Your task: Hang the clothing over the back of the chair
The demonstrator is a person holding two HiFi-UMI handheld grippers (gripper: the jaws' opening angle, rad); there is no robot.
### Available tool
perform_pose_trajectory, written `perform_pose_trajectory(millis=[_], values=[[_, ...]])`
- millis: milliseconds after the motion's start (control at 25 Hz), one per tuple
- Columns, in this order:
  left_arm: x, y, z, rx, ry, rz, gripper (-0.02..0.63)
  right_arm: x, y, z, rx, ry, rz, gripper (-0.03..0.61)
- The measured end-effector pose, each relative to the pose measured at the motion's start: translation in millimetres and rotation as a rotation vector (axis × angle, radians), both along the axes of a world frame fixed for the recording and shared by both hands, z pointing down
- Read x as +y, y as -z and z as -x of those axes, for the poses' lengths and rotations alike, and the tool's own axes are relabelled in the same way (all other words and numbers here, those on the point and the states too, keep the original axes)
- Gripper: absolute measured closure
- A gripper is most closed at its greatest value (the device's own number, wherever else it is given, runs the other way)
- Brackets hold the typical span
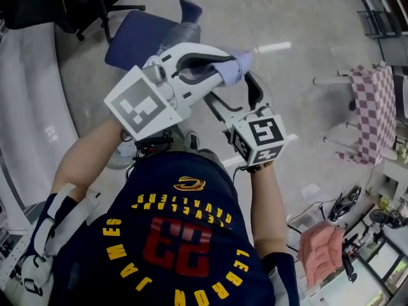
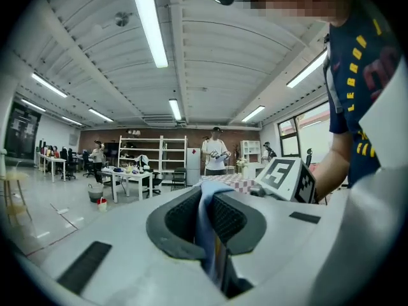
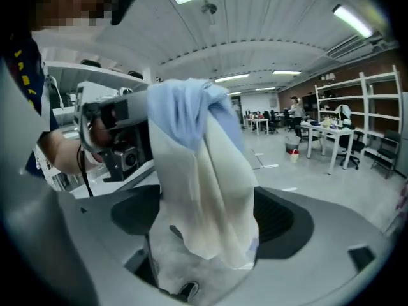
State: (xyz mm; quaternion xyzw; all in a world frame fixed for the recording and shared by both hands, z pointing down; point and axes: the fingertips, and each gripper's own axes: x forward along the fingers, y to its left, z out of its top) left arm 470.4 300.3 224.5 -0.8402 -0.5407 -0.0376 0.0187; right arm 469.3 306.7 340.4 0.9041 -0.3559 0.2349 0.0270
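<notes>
Pinching soft pale-blue clothing (image 3: 191, 126) in left tongs (image 2: 207, 220), right tongs (image 3: 205, 225) spread around its folds

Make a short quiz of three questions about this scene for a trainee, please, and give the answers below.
1. True or false: the jaws of the left gripper are shut on the light blue clothing.
2. Choose one. The jaws of the right gripper are: A) open, with the clothing hanging between them; B) shut and empty; C) shut on a cup.
3. Fill the gap: in the head view, the chair beyond the two grippers has a ___ seat.

Key: 1 true; 2 A; 3 blue.
</notes>
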Motion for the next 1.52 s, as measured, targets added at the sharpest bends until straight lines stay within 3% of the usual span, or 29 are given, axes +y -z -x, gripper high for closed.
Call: perform_pose_trajectory(millis=[160, 240, 320, 440, 520, 600, 680, 800, 960, 1080, 1200, 1280, 1400, 1520], values=[[-5, -6, 7, -0.014, -0.024, 0.031, 0.592, -37, -22, -17, -0.042, 0.057, 0.102, 0.157], [-19, 5, -1, -0.018, 0.001, 0.071, 0.592, -37, -13, -28, -0.014, 0.053, 0.130, 0.391], [-33, 20, -8, 0.008, 0.013, 0.085, 0.592, -38, 8, -37, 0.035, 0.055, 0.121, 0.531], [-51, 38, -12, 0.160, -0.014, 0.015, 0.589, -38, 42, -52, 0.105, 0.047, 0.134, 0.538], [-69, 39, -15, 0.217, -0.018, -0.037, 0.563, -40, 64, -62, 0.130, 0.026, 0.117, 0.540], [-92, 26, -22, 0.177, 0.026, -0.061, 0.503, -41, 83, -71, 0.154, 0.018, 0.092, 0.540], [-110, 1, -31, 0.084, 0.087, -0.062, 0.465, -40, 93, -79, 0.169, 0.022, 0.085, 0.540], [-128, -42, -48, -0.024, 0.168, -0.088, 0.460, -31, 96, -100, 0.162, 0.019, 0.043, 0.541], [-161, -99, -74, -0.079, 0.285, -0.173, 0.460, -12, 96, -128, 0.122, 0.040, -0.031, 0.541], [-198, -136, -56, -0.160, 0.425, -0.226, 0.460, -2, 99, -117, 0.107, 0.093, -0.055, 0.541], [-231, -128, -8, -0.194, 0.565, -0.252, 0.460, -1, 115, -82, 0.099, 0.168, -0.076, 0.541], [-257, -114, 4, -0.198, 0.667, -0.274, 0.460, -10, 125, -84, 0.097, 0.236, -0.097, 0.541], [-294, -98, -13, -0.211, 0.831, -0.288, 0.460, -29, 130, -123, 0.076, 0.340, -0.139, 0.541], [-316, -96, -56, -0.198, 0.944, -0.278, 0.460, -45, 125, -170, 0.062, 0.422, -0.156, 0.541]])
